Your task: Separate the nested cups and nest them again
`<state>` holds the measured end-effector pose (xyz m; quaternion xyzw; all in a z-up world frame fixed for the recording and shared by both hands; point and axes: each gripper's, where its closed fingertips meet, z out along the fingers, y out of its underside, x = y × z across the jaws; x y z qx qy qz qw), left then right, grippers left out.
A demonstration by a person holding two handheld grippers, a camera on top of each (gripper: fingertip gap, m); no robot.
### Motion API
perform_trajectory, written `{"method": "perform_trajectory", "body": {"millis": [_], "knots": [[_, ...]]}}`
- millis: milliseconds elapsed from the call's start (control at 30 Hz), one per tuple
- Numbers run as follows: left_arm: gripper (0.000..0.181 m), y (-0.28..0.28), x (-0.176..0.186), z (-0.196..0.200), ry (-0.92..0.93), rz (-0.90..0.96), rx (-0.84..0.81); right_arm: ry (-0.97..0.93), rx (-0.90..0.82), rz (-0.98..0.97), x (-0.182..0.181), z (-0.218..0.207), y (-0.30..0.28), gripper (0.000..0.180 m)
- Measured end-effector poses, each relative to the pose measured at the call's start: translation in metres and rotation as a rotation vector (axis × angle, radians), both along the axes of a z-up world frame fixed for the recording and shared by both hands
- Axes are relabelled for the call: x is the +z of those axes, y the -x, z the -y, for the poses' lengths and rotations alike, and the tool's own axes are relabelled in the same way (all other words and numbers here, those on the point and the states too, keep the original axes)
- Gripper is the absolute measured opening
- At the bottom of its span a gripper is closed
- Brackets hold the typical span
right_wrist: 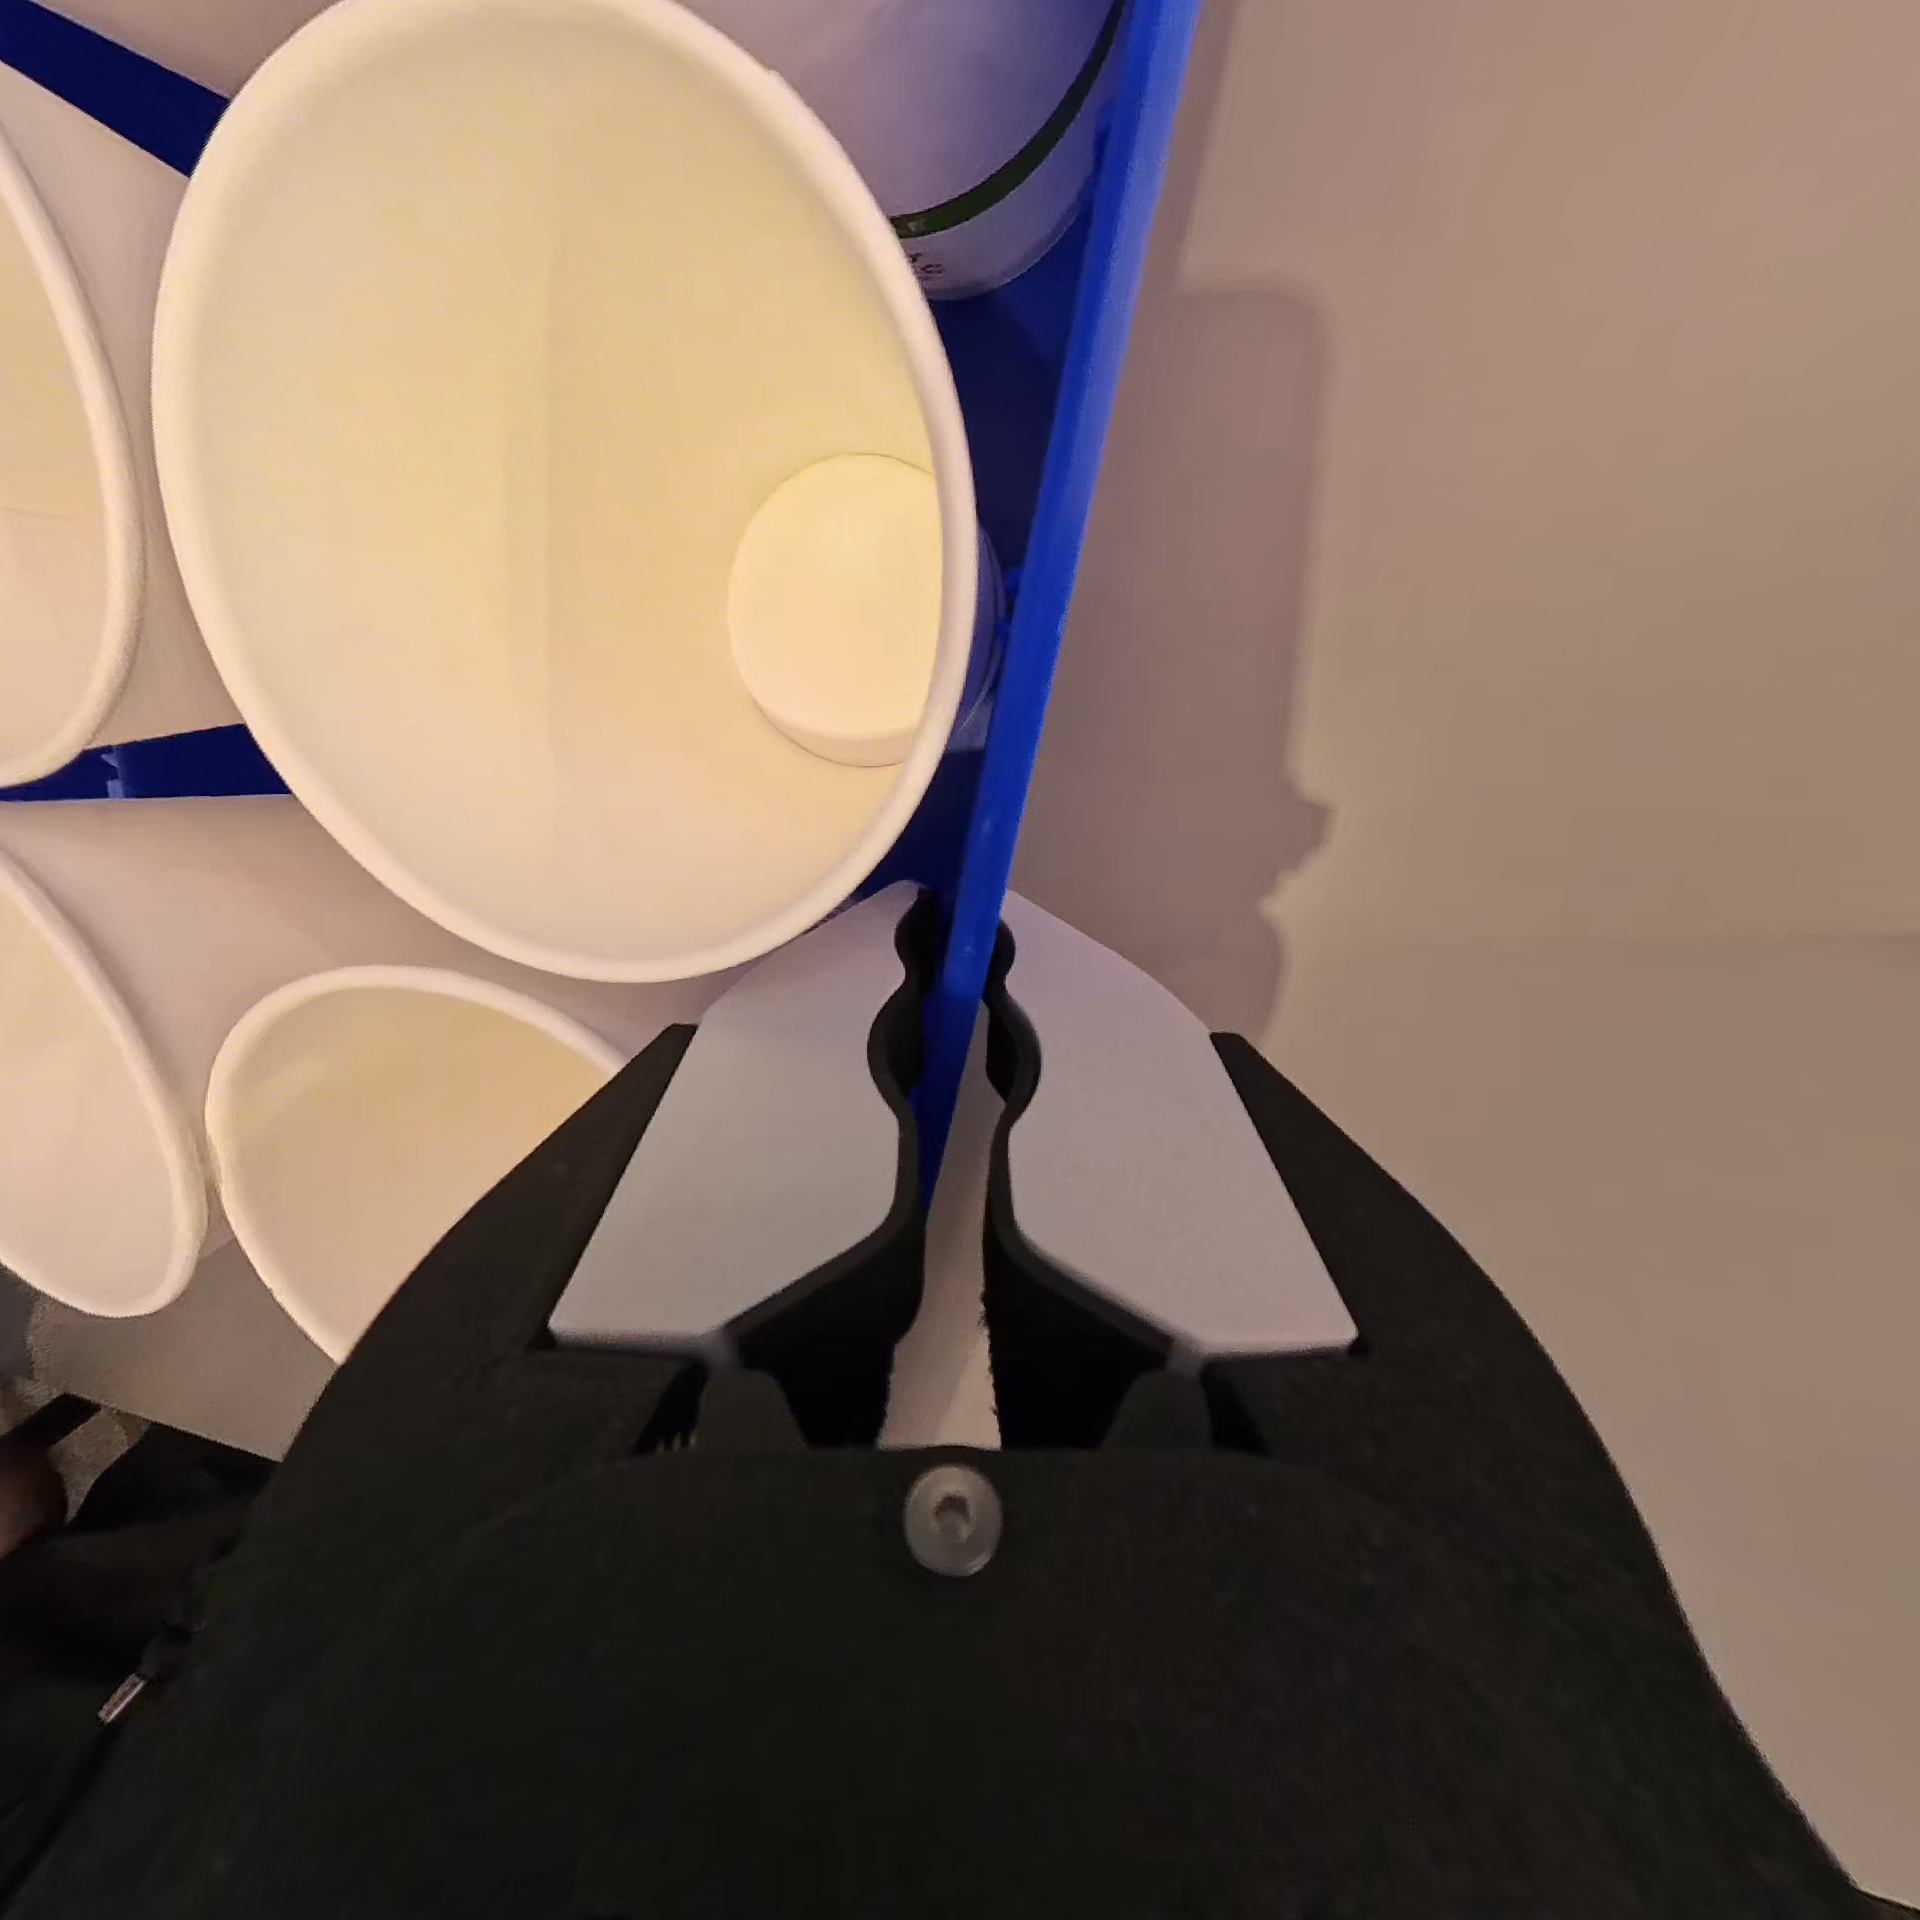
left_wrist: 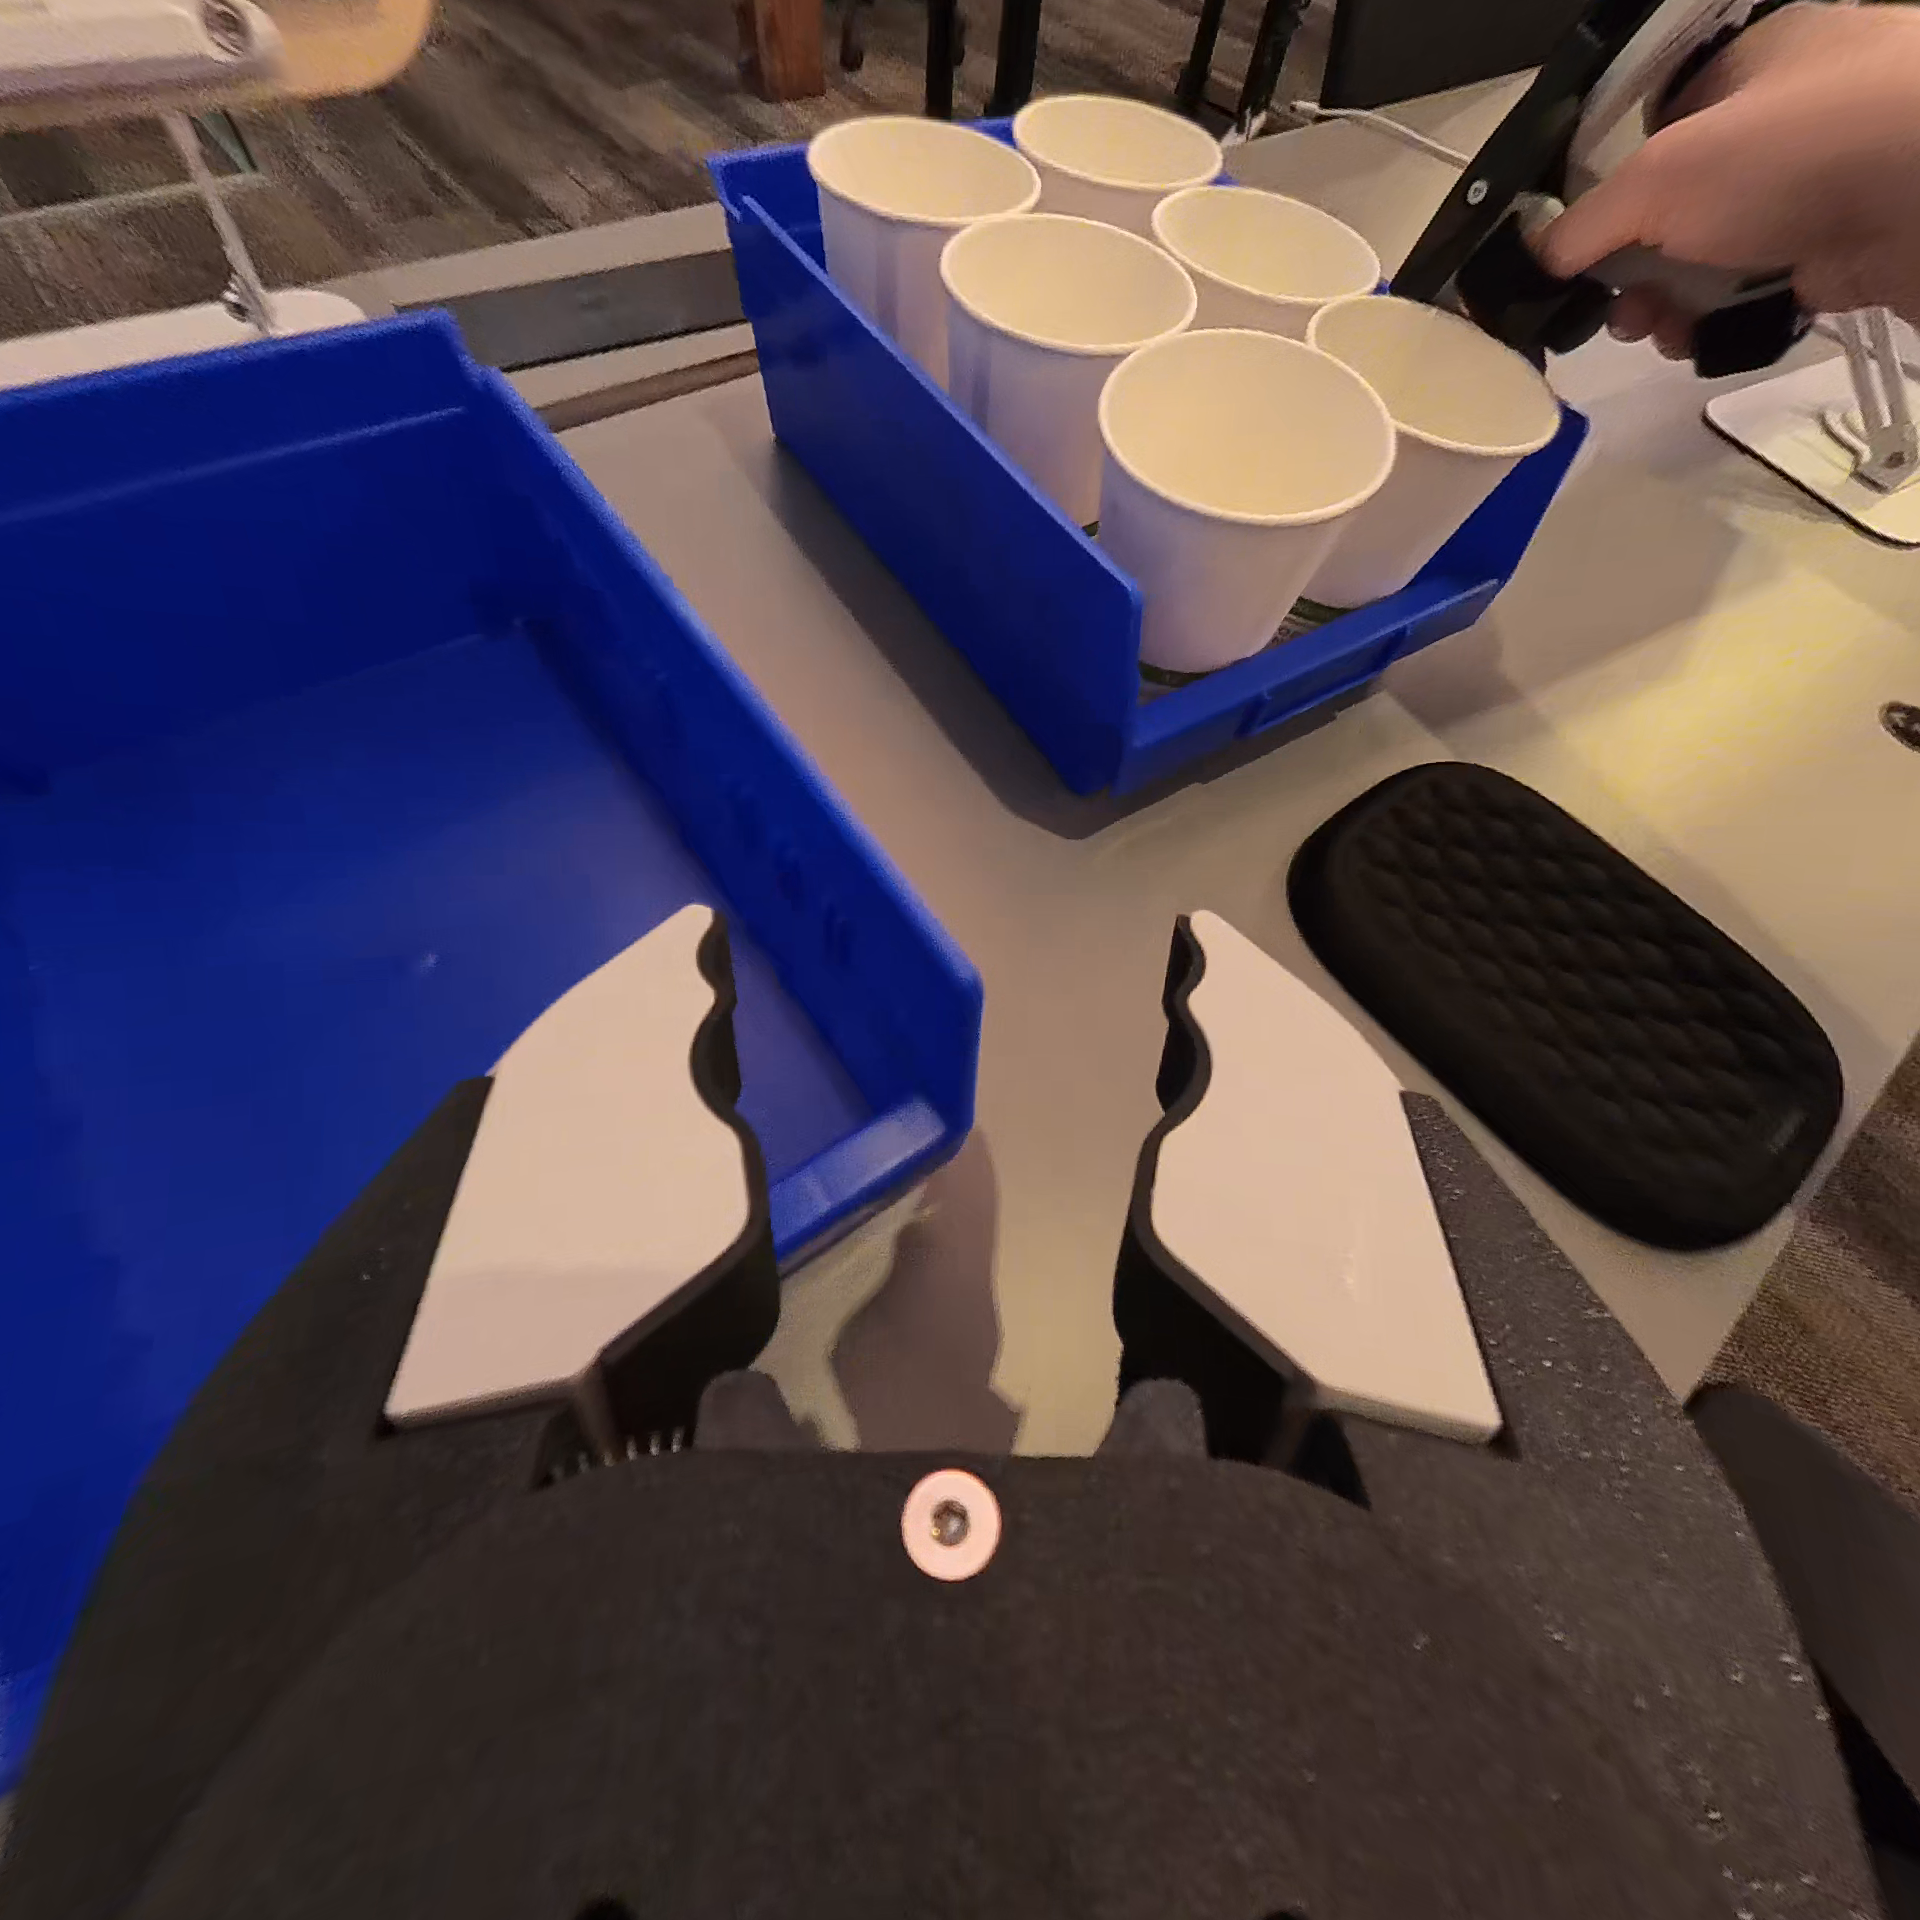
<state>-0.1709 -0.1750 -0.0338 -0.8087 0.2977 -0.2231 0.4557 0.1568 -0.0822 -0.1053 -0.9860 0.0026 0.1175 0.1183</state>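
2 claws show, in different states. The right claw (right_wrist: 951, 920) is clenched on the thin side wall of the small blue plastic bin (right_wrist: 1049, 623), 1 finger inside the wall and 1 outside, tips nearly meeting around it. The left claw (left_wrist: 951, 925) is released, its fingers spread wide with nothing between them, hanging above the bare bench (left_wrist: 1039, 894) just beside the near corner of a large empty blue plastic bin (left_wrist: 644, 665).

In the left wrist view 6 white paper cups (left_wrist: 1242, 488) stand upright and separate inside the small blue bin (left_wrist: 935, 499), packed in 2 rows of 3, rims touching or nearly so. Their insides look cream and empty. In the right wrist view the cup nearest the gripped wall (right_wrist: 561, 468) shows its round flat bottom, and a green ring marks the base of the cup beyond it.

A hand (left_wrist: 1756, 197) holds the right claw's handle at the far corner of the small blue bin. Nearer than that bin lies a black oval quilted pad (left_wrist: 1569, 997). The bench is pale grey and smooth. Beyond the small bin are striped carpet and dark furniture legs.
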Motion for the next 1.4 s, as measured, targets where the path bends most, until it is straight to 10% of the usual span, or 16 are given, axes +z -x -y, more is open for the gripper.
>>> {"method": "perform_trajectory", "body": {"millis": [600, 1400], "knots": [[0.072, 0.178, 0.023, 0.039, -0.04, 0.097, 0.218, -0.007, -0.024, -0.162, 0.014, 0.014, 0.022, 0.007], [0.069, 0.193, 0.021, 0.044, -0.042, 0.124, 0.228, -0.021, 0.003, -0.161, 0.117, 0.018, 0.057, 0.006]]}}
